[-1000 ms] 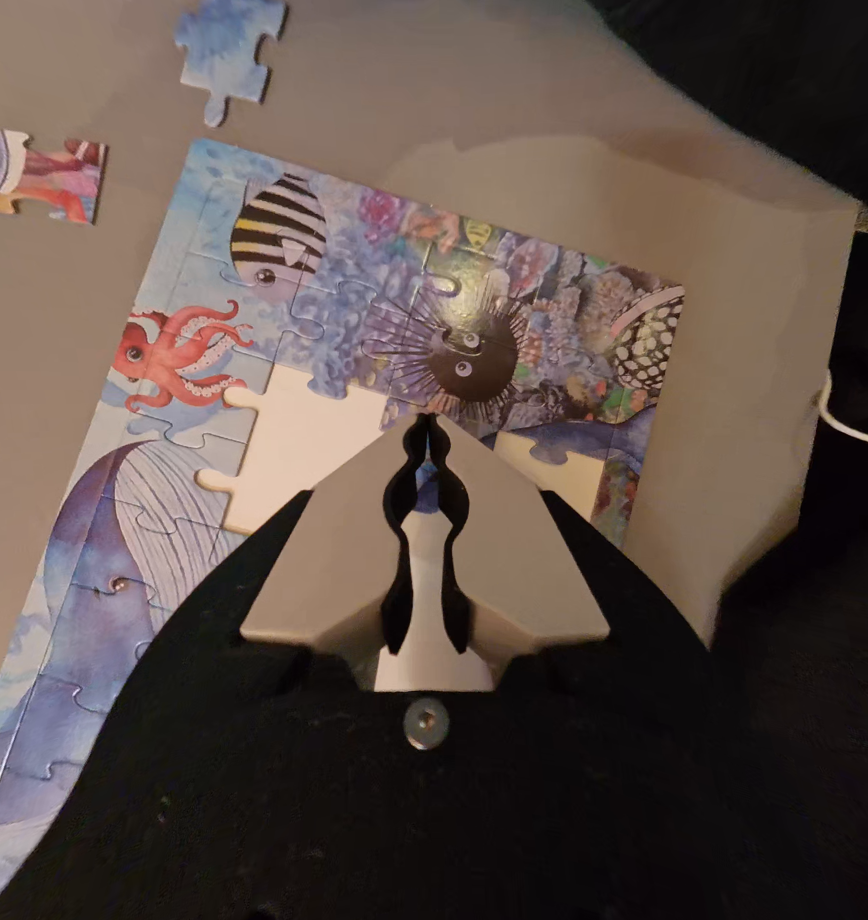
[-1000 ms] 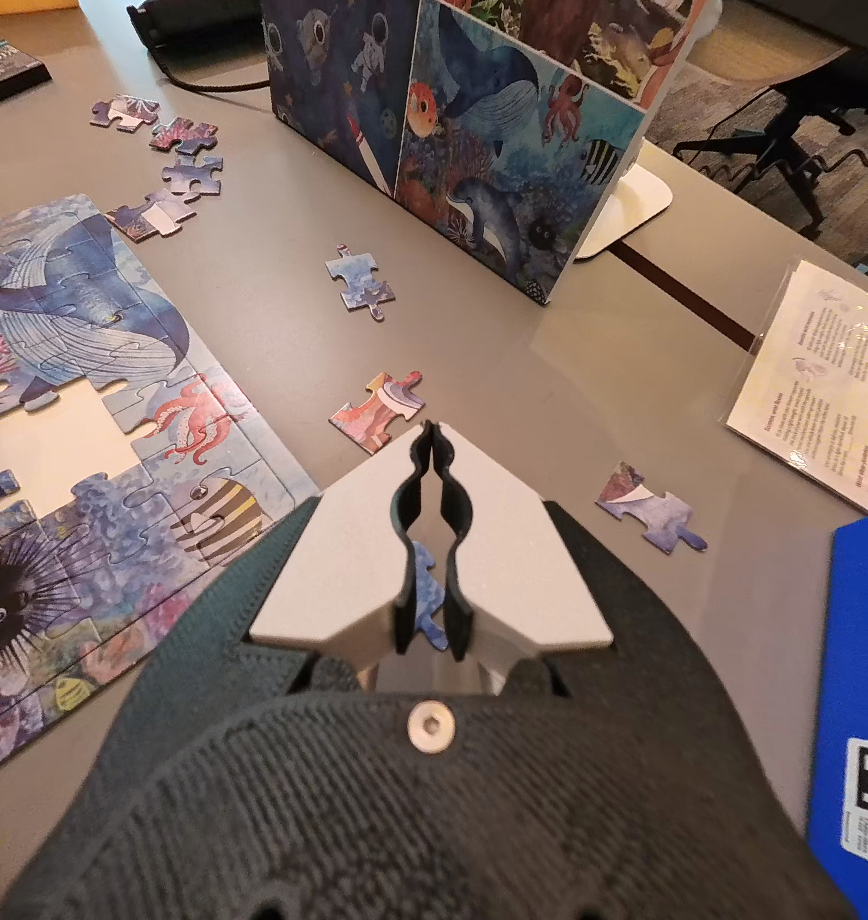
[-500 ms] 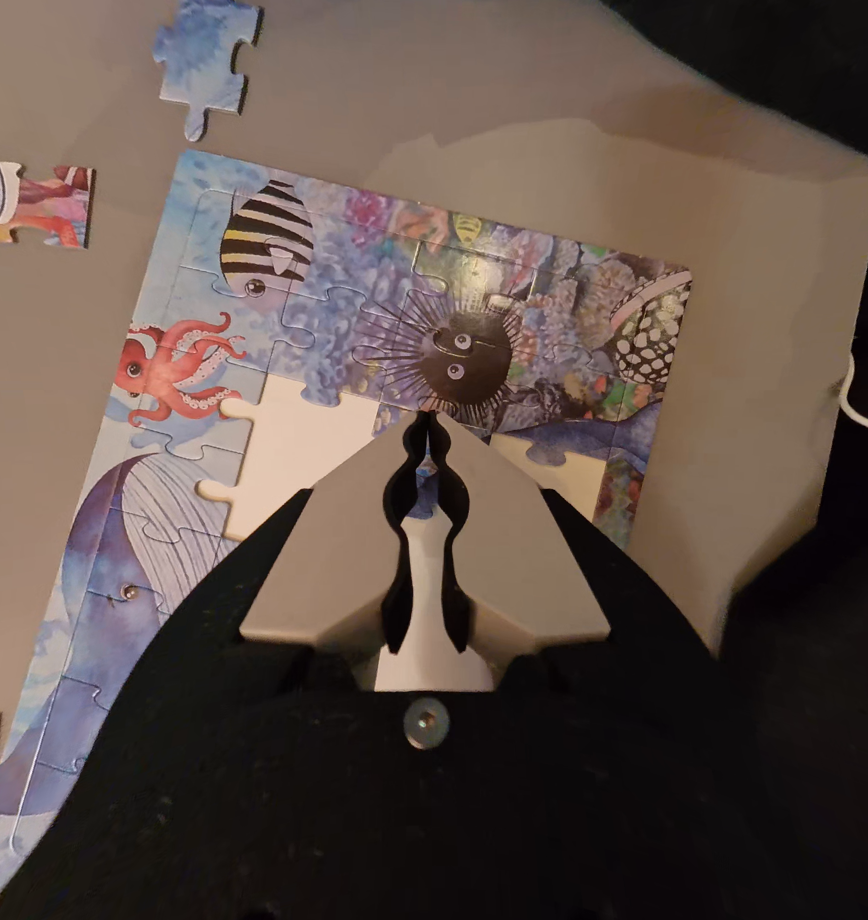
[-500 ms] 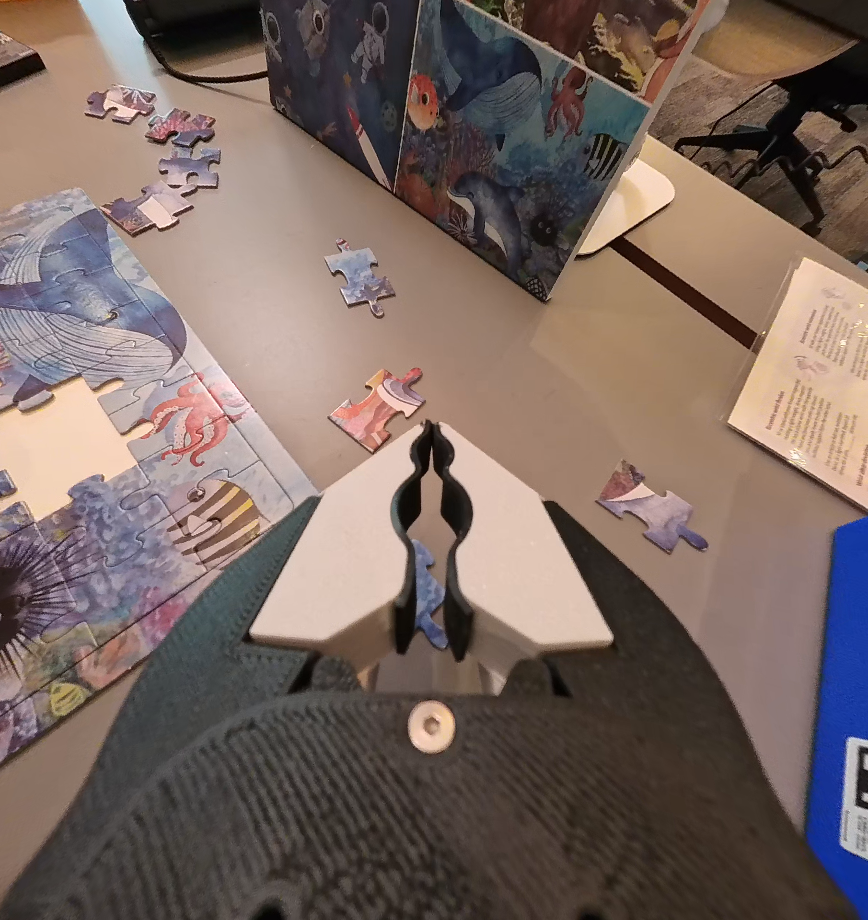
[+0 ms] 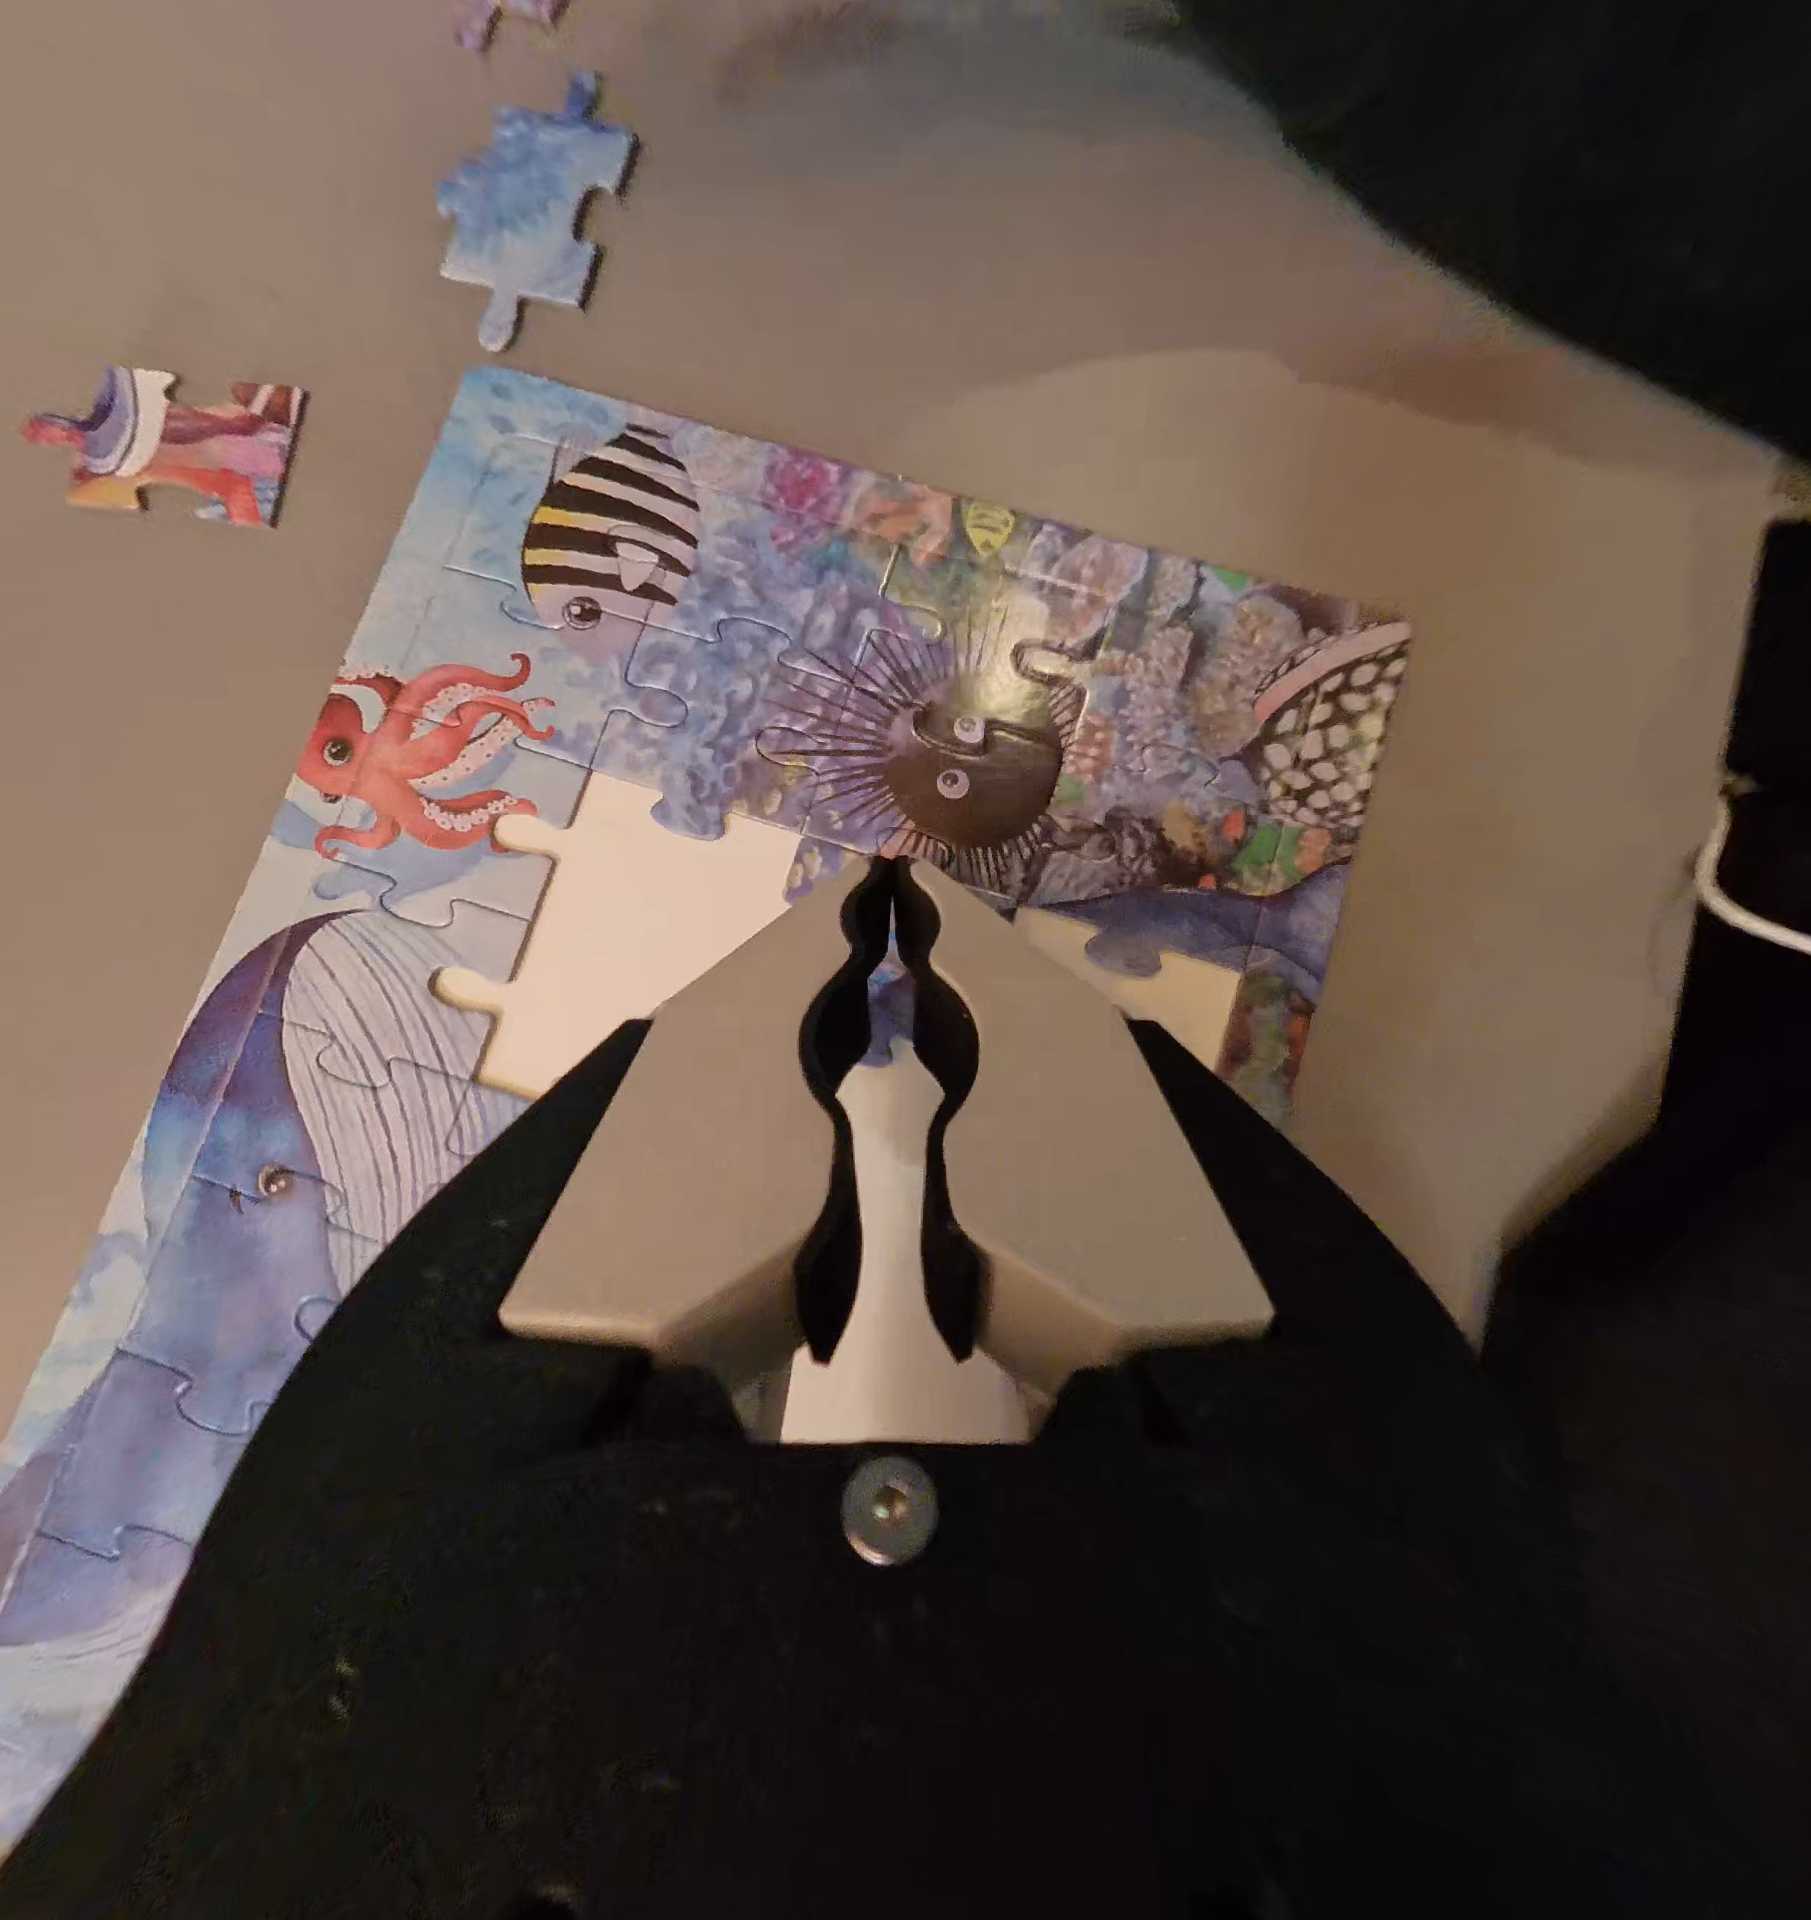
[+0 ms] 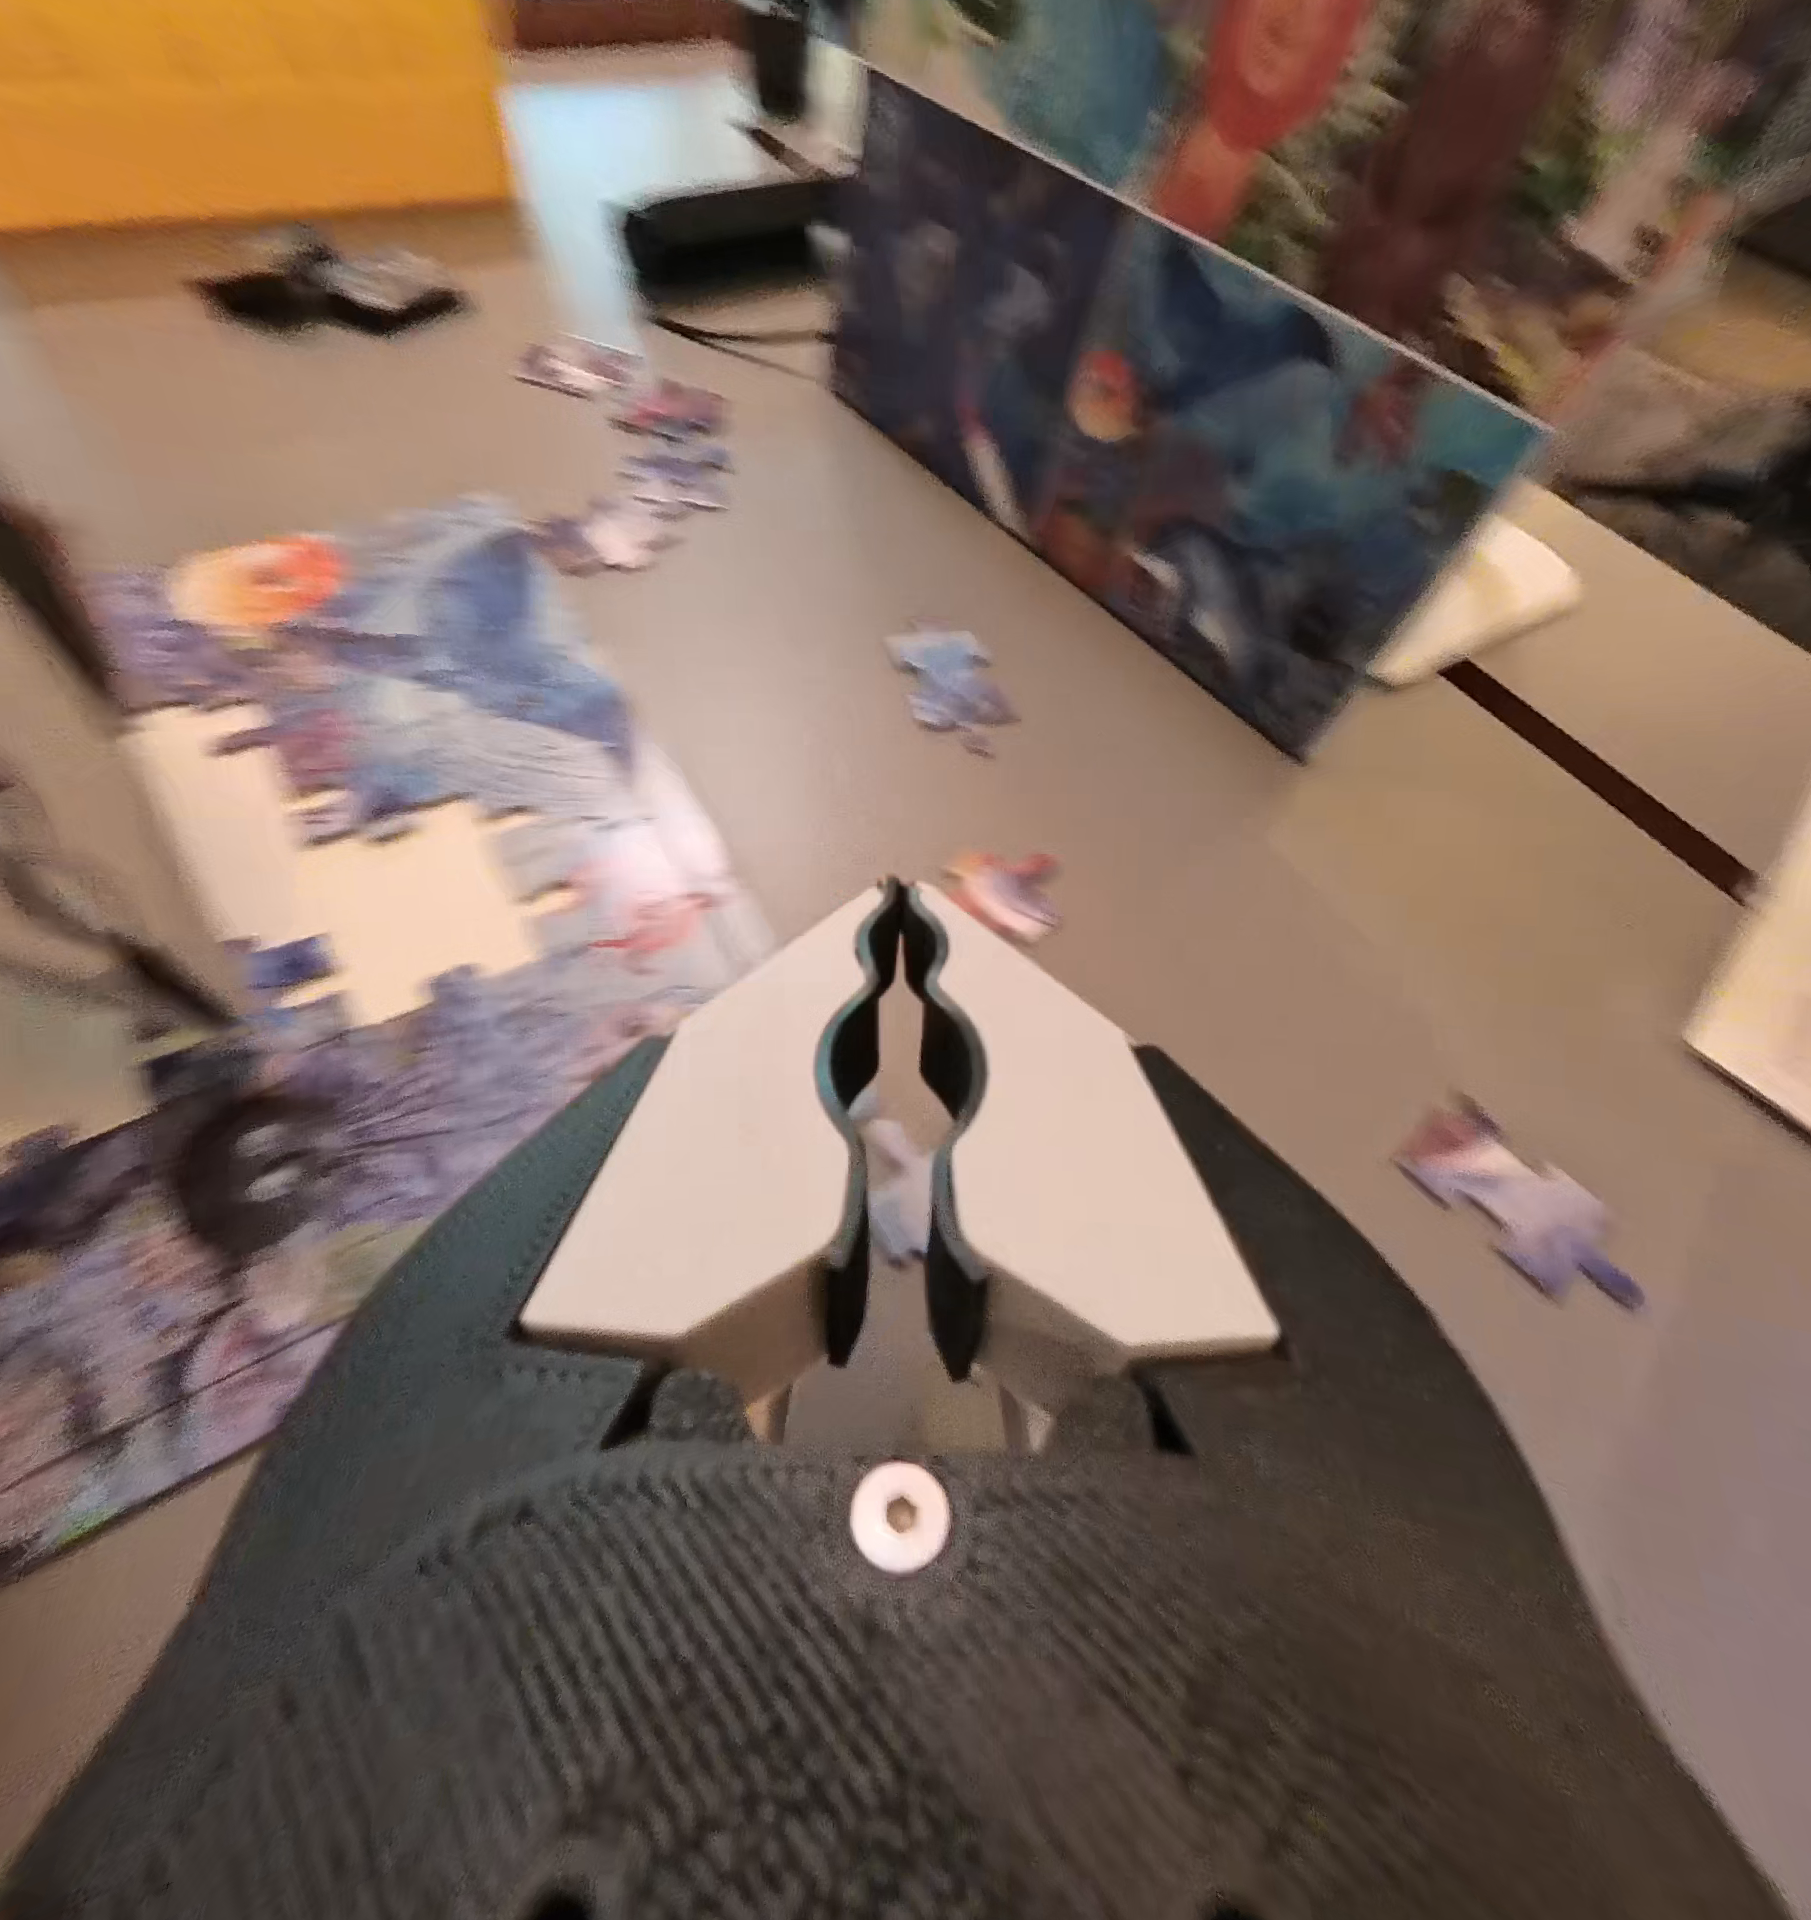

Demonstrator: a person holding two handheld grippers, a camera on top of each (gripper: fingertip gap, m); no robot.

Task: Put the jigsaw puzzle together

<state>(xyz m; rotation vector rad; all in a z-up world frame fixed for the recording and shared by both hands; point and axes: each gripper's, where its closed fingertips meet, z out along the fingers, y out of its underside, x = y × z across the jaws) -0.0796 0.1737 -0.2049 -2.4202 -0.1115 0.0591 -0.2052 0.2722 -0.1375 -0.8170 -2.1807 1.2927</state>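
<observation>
The left gripper [image 5: 893,878] is held low over the jigsaw puzzle [image 5: 735,665], which lies flat on the grey bench [image 5: 205,208]. Its jaws are pressed together at the tips, and no piece is seen pinched there. The tips are placed at the lower edge of the black spiky fish [image 5: 958,774] in the picture. To the left of the gripper a pale gap [image 5: 652,914] is seen where pieces are missing, and a smaller gap [image 5: 1171,987] is seen to its right. Between the fingers, just behind the tips, a small blue part of the puzzle is visible. Farther ahead and to the left, two loose pieces are lying on the bench, apart from the puzzle: a light blue piece [image 5: 532,208] and a red and pink piece [image 5: 179,447].

The right wrist view is strongly blurred. The right gripper [image 6: 903,891] is also closed at the tips, with nothing held between them. A pale blue piece [image 6: 901,1195] is seen through the space between the fingers, near their base; whether it is gripped or only lies on the bench below cannot be told. To the left of this gripper the puzzle with its gap is seen, and ahead of it a red piece [image 6: 1005,894] lies on the bench. Another piece [image 6: 1514,1205] lies to the right. Farther ahead a picture board [image 6: 1140,468] with the sea scene is standing upright, and a blue piece [image 6: 948,675] lies before it.
</observation>
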